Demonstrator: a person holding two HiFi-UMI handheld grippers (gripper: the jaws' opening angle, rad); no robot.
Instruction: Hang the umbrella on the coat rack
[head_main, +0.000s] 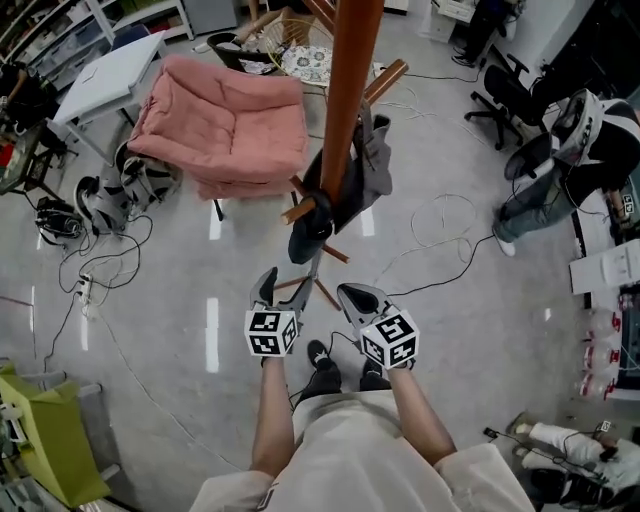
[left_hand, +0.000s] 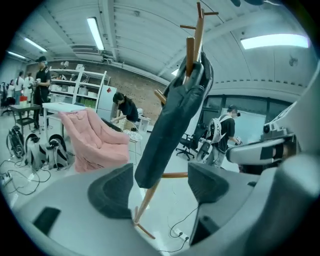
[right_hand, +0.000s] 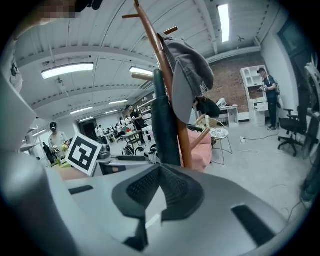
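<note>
The wooden coat rack (head_main: 350, 90) rises in front of me. A folded dark umbrella (head_main: 322, 195) hangs on one of its pegs beside the pole, and a grey cap (head_main: 375, 160) hangs on the other side. My left gripper (head_main: 265, 290) is open just short of the rack's base; in the left gripper view the umbrella (left_hand: 175, 120) hangs beyond the jaws (left_hand: 162, 187), clear of both pads. My right gripper (head_main: 360, 298) sits beside it, shut on nothing. In the right gripper view the umbrella (right_hand: 164, 125) and the cap (right_hand: 187, 75) hang behind the closed jaws (right_hand: 159, 187).
A pink armchair (head_main: 225, 125) and a white table (head_main: 110, 75) stand to the left behind the rack. Backpacks (head_main: 120, 190) and cables (head_main: 440, 225) lie on the floor. A seated person (head_main: 570, 160) and an office chair (head_main: 505, 95) are at the right. The rack's feet (head_main: 320, 290) spread near my grippers.
</note>
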